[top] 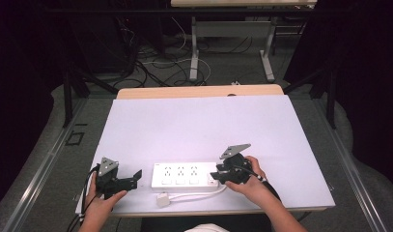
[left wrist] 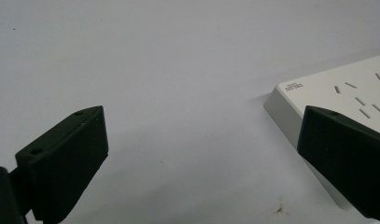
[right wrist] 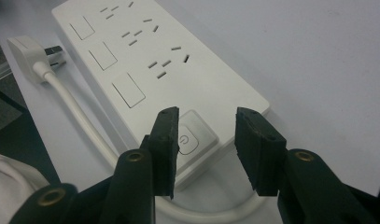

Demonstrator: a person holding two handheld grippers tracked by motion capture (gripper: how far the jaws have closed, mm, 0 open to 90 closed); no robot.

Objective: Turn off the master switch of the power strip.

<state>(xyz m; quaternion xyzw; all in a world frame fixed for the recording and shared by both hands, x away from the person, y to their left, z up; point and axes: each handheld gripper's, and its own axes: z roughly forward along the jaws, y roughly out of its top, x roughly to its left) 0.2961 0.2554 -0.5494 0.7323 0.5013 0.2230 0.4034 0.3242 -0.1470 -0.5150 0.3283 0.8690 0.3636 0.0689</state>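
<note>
A white power strip (top: 184,175) with three socket groups lies near the front edge of the white table (top: 203,125). Its cable loops to a white plug (top: 162,198) lying in front of it. My right gripper (top: 216,177) hovers over the strip's right end, jaws parted a little above the power button (right wrist: 193,135), holding nothing. In the right gripper view the strip (right wrist: 145,65) runs away from the right gripper (right wrist: 204,149), with the plug (right wrist: 31,52) at upper left. My left gripper (top: 134,179) stands open just left of the strip (left wrist: 337,98), its jaws wide apart around bare table (left wrist: 178,93).
A wooden table edge (top: 199,91) shows beyond the white surface. Cables and metal desk legs (top: 194,53) stand on the floor behind. The table's far half holds nothing. A person's hands (top: 254,186) hold both grippers from the front edge.
</note>
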